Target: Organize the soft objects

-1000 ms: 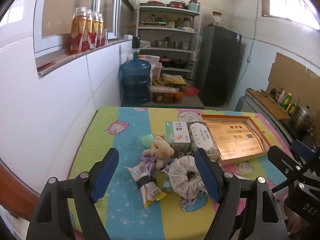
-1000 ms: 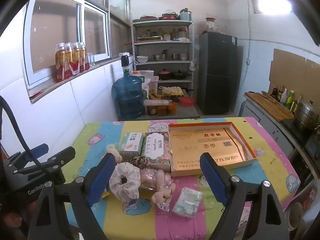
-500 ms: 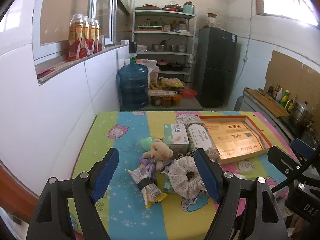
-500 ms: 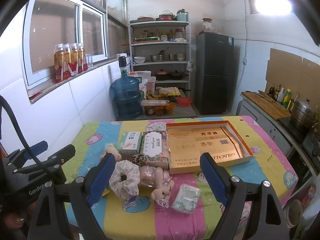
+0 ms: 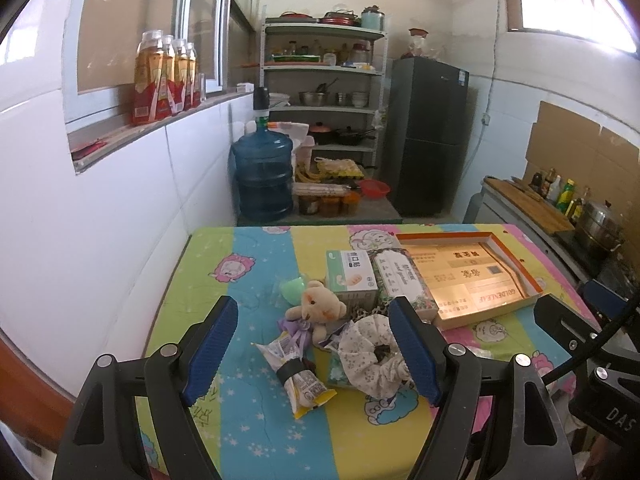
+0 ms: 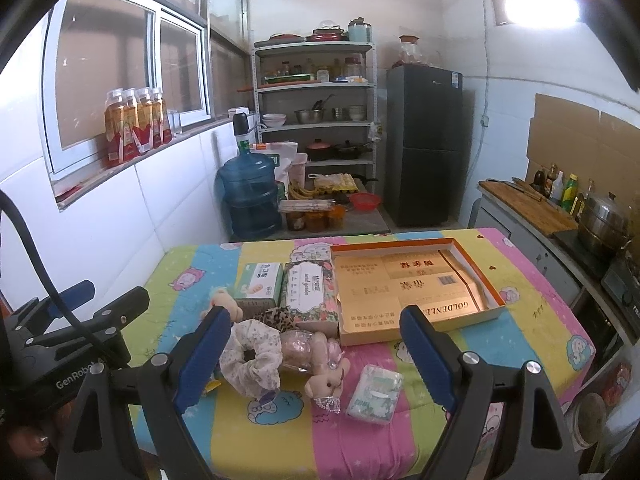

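The left gripper has its jaws wide apart and holds nothing; the right gripper is the same, wide and empty. Both hang above the near edge of the table, not touching anything.

Between the fingers of the left gripper lie the small teddy bear and, near it, a snack packet with a dark band around its middle. To the right of them is the white floral scrunchie. In the right wrist view the same scrunchie lies at the left, a pink plush doll is touching it, and a tissue pack lies just beside, on the right. Far behind stands the open gold box, empty inside.

I judge that all these things are light and soft and will yield under the pads. The scrunchie is best taken across its thick ring, the bear at the body. The tissue pack may be slippery, so take it across the narrow side.
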Available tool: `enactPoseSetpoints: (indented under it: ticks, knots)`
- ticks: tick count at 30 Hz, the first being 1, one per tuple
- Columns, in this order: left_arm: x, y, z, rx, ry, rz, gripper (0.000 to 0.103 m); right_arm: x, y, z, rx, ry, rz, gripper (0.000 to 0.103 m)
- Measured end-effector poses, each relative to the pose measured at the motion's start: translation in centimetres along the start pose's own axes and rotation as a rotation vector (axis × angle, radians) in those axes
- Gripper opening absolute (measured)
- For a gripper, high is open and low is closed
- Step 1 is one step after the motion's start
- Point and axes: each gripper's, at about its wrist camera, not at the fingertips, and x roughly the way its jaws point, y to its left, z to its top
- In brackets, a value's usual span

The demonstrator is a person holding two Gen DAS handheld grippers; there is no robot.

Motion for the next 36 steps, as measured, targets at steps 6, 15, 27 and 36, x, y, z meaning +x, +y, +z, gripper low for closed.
enactPoseSetpoints:
  ticks: [6,15,27,36]
  knots:
    - [0.2,0.0,-0.1,0.001,0.002,-0.008,0.079,0.0,0.0,-0.1,0.007,0.003,-0.006,0.086]
    - [0.4,0.0,-0.2,0.001,0.005,-0.019,0.079,0.1,-0.2,-0.2,0.012,0.007,-0.010,0.086]
    - [0.6,0.2,-0.2,-0.003,0.010,-0.021,0.079,0.3,-0.2,-0.3,0.013,0.016,-0.006,0.086]
    - [1.2,0.0,-0.1,0.006,0.023,-0.027,0.079,0.8,-0.2,-0.3,0.015,0.025,-0.008,0.086]
